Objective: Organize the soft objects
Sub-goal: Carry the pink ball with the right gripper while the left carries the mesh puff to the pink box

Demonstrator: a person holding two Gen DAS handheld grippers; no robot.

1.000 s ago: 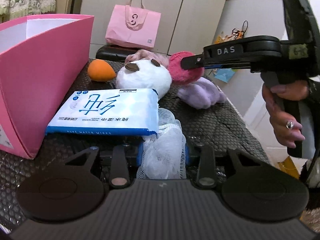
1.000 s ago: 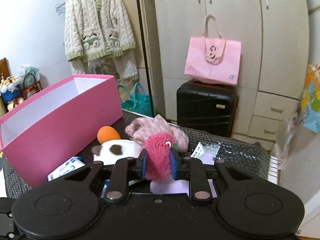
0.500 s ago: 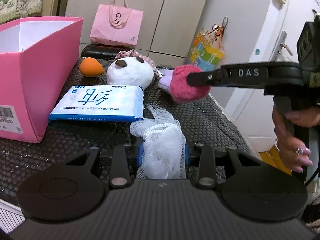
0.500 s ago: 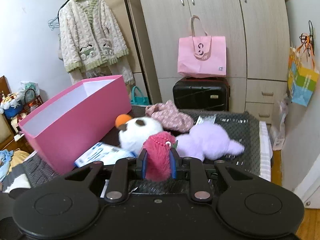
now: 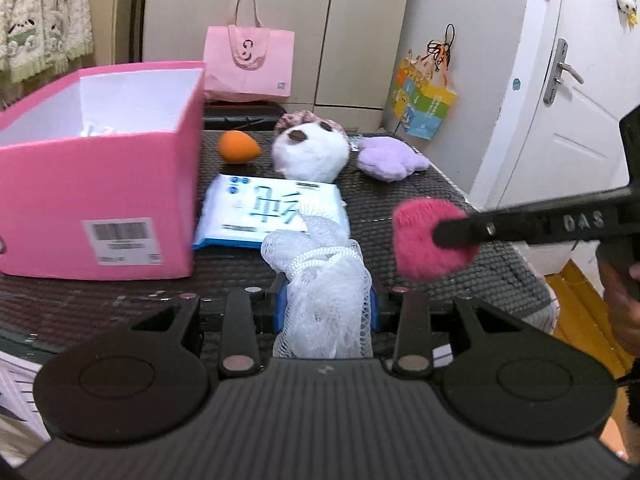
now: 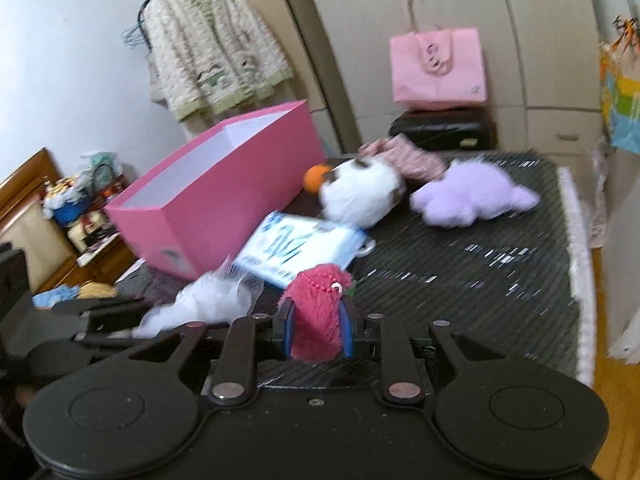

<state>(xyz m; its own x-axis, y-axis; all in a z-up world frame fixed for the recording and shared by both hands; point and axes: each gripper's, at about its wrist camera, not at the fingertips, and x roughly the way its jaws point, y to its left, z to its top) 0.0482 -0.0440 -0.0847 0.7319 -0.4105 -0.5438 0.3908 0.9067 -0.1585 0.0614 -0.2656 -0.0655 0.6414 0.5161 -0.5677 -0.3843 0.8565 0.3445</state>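
My left gripper point(image 5: 326, 304) is shut on a white mesh bath pouf point(image 5: 320, 276), held above the table's near edge; the pouf also shows in the right wrist view point(image 6: 204, 304). My right gripper point(image 6: 318, 330) is shut on a fuzzy pink plush point(image 6: 318, 312), which also shows in the left wrist view point(image 5: 432, 240), just right of the pouf. The open pink box point(image 5: 100, 184) stands at the left of the table point(image 6: 460, 264). A wipes pack point(image 5: 272, 210), an orange sponge point(image 5: 238, 147), a white plush point(image 5: 310, 152) and a purple plush point(image 5: 390, 158) lie on the table.
A floral pink cloth point(image 6: 404, 156) lies behind the white plush. A black suitcase point(image 6: 444, 130) with a pink tote bag point(image 6: 438, 64) stands beyond the table. A white door point(image 5: 560, 120) is at the right. A cardigan point(image 6: 212, 48) hangs at the back left.
Both grippers have pulled back toward the table's near edge with their loads. The pink plush has left the pile and now hangs beside the pouf. The pink box is nearer in the left view.
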